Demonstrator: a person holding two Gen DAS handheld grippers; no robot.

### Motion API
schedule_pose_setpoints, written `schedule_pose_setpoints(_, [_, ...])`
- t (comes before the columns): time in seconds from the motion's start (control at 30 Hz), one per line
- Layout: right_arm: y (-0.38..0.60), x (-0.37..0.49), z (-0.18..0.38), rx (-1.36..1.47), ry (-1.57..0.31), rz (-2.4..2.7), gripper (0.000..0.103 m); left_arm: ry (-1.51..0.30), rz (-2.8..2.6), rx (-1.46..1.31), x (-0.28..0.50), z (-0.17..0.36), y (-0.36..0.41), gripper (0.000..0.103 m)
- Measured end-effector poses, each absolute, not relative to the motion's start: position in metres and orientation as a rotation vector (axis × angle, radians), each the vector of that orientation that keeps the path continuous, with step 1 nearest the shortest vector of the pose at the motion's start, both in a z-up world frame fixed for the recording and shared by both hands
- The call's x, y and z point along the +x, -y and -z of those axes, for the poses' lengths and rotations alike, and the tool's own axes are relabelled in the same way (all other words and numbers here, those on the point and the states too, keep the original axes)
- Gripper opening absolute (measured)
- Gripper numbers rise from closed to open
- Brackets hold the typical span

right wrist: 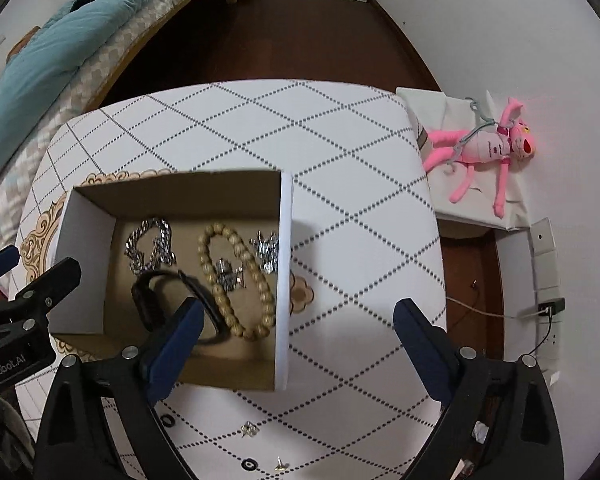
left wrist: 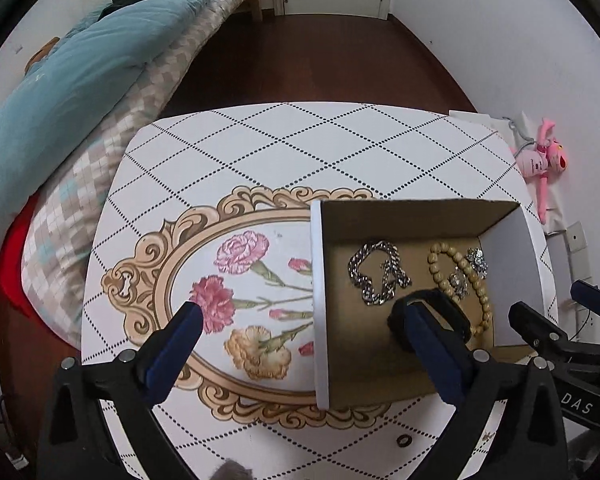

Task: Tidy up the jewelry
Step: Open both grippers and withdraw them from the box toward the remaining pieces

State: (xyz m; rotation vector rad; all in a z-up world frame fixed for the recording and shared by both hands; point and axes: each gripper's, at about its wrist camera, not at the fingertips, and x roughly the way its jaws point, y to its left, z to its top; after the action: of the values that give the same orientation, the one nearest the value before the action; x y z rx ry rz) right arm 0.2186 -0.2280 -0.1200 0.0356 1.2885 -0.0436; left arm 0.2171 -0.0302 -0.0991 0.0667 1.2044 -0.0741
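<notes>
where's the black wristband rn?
Inside the cardboard box, near its front in the right wrist view: the black wristband lies just below the silver chain, left of the wooden bead bracelet.

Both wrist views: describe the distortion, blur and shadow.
Left wrist view: fisheye bends the table edges, dark vignette in the corners, box sharp. Right wrist view: same curving, the black band slightly smeared, box interior shadowed.

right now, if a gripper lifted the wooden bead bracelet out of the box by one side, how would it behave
The wooden bead bracelet would probably sag into a long loop, since it lies as a limp oval of separate beads. It looks light. Round beads may slip between the pads. It rings a small silver piece, which it might drag along.
</notes>
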Motion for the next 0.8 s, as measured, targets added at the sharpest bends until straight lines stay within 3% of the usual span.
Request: schedule_pose_setpoints(0.8, [0.234,0.128,0.022,0.042,-1.017,0.105,0.097,-0.984,0.028,0.036,0.126,0.01,0.022,0.103])
